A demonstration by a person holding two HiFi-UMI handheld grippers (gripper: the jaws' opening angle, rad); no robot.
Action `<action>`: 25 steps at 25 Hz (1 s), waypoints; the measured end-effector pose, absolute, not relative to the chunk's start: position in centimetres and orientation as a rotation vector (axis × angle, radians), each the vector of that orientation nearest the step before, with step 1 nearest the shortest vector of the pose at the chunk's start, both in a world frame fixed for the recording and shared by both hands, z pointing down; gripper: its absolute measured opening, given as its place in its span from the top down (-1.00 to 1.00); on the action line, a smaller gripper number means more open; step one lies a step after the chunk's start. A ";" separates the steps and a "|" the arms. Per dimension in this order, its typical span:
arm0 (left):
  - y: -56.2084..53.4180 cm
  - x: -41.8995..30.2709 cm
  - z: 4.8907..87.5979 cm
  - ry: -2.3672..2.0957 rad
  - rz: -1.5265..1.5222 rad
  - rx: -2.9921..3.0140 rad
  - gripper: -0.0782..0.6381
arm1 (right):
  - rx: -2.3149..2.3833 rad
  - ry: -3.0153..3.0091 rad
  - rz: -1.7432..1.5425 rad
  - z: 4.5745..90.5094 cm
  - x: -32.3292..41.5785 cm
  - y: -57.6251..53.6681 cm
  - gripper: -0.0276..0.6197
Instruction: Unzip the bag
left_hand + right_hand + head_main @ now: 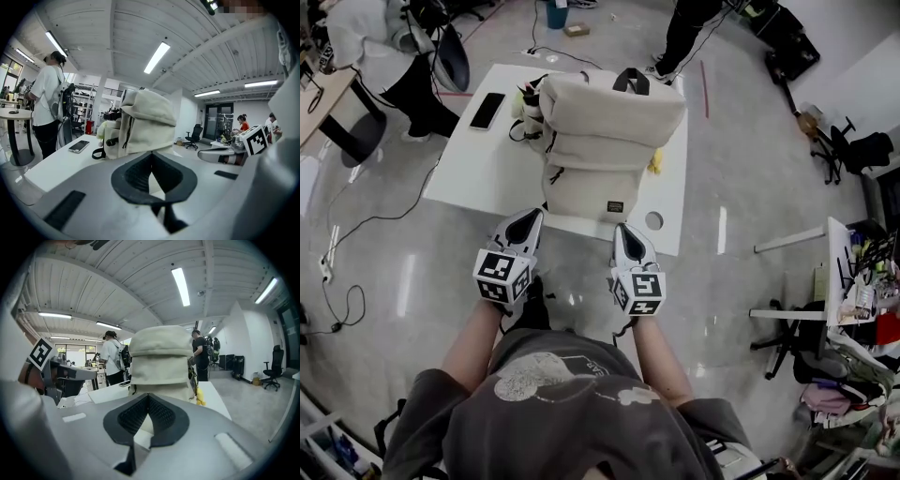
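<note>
A cream backpack (605, 141) stands upright on the white table (469, 164), with black handles on top and a small dark label low on its front pocket. It fills the middle of the left gripper view (145, 122) and the right gripper view (161, 364). My left gripper (531, 217) is shut and empty, just short of the table's near edge, at the bag's lower left. My right gripper (623, 232) is shut and empty too, near the bag's lower right. Neither touches the bag. In both gripper views the jaws meet at the tip (151, 153) (148, 395).
A black phone (487, 110) lies on the table's left part. A yellow object (656, 162) sits at the bag's right side, dark items (528, 103) at its left. The table has a round hole (653, 220) near the right corner. People stand beyond the table; cables cross the floor.
</note>
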State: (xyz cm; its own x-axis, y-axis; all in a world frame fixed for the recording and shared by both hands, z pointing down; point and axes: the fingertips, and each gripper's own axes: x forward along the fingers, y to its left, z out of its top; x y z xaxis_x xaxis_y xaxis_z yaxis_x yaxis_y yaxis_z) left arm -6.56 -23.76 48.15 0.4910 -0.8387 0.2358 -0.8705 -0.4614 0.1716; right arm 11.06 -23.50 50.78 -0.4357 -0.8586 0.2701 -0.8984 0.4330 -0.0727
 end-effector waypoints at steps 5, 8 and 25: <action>-28.2 -8.2 49.0 -1.422 0.202 2.476 0.76 | 1.551 -2.498 0.307 50.5 8.0 -27.7 0.91; -29.9 -8.6 50.0 -1.372 0.239 2.489 0.76 | 1.539 -2.490 0.320 51.0 5.9 -29.3 0.91; -36.7 -9.9 55.1 -1.127 0.336 2.596 0.76 | 1.552 -2.360 0.451 56.4 -1.4 -35.3 0.91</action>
